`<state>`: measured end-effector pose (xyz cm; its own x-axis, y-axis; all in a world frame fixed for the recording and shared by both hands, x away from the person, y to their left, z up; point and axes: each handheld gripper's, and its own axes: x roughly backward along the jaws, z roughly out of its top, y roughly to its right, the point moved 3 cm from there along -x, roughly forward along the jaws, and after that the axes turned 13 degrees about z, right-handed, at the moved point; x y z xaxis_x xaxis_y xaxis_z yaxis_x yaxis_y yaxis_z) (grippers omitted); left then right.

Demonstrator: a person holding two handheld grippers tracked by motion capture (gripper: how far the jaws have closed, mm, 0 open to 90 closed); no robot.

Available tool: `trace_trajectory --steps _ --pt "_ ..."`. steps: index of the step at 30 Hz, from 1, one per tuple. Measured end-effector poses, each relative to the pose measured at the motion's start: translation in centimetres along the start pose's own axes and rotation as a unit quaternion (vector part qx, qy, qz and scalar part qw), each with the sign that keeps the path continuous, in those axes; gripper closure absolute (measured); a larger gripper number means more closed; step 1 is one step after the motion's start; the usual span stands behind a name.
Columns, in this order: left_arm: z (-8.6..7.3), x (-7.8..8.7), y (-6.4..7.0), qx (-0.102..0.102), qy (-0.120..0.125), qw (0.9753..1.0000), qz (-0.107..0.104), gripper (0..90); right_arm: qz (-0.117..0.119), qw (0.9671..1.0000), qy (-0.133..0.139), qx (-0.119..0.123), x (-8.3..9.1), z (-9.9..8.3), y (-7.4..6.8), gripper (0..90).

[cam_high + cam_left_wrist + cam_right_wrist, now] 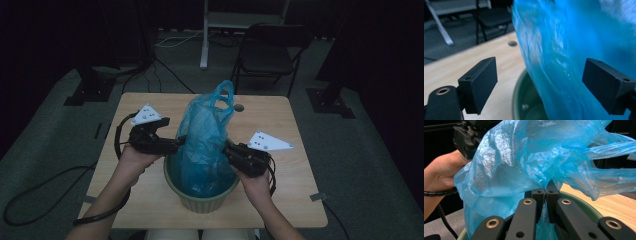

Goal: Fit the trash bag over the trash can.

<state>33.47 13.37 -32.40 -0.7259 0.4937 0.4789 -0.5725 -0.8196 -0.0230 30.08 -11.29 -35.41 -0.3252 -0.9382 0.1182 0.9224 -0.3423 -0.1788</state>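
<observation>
A blue bag [205, 140] stands upright in a green bin [200, 200] near the front edge of the table [280, 130], its lower part down inside the bin and its handles sticking up above the rim. In the high view the left gripper [172, 145] reaches the bag from the left and the right gripper [227, 152] from the right, each held in a hand [132, 160] that comes in from the bottom.

The left gripper's [539, 82] jaws stand wide apart – the bag's [574, 50] side fills the gap between them, closer to the right-hand jaw, with the bin's [524, 100] rim and dark inside below. Whether either jaw touches the plastic cannot be told. Beyond lies bare tabletop [461, 65] with a round hole [512, 43] in it, and a dark chair [494, 17] past the table's far edge.

The right gripper's [546, 193] jaws are pressed together with a fold of the bag [529, 157] pinched between their tips – the plastic bunches and crumples above them. The bin's [584, 206] rim curves just behind the jaws. The other hand [441, 172] and its gripper show at upper left, against the bag's far side
</observation>
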Motion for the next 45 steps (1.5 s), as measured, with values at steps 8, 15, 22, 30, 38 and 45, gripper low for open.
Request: trace_trajectory --steps 8,15,22,30,38,45 --pt "-0.7 -0.5 0.1 -0.005 0.011 0.9980 -0.062 86.3 -0.004 1.0000 0.003 -0.006 0.3 0.1 0.4 89.5" --pt "-1.6 2.2 -1.1 -0.005 0.037 0.9980 -0.052 90.0 -0.005 1.0000 0.007 0.002 2.1 -0.2 -0.6 89.2" --pt "-5.6 5.3 -0.6 -0.035 0.021 0.9974 -0.059 90.0 0.001 0.9998 0.021 -0.004 5.8 -3.0 -3.9 89.3" --pt "-10.1 6.7 -1.4 -0.018 0.003 0.9981 -0.059 90.0 0.000 0.9956 -0.003 -0.093 8.9 -9.2 -4.9 89.3" --pt "-13.2 5.5 -1.5 0.011 -0.014 0.9928 -0.118 90.0 0.002 0.9857 -0.021 -0.167 9.5 -13.9 -3.8 89.9" --pt "-12.7 6.0 -1.7 0.002 -0.005 0.9947 -0.103 90.0 -0.006 0.9847 -0.049 -0.167 10.7 -12.5 -3.5 60.5"
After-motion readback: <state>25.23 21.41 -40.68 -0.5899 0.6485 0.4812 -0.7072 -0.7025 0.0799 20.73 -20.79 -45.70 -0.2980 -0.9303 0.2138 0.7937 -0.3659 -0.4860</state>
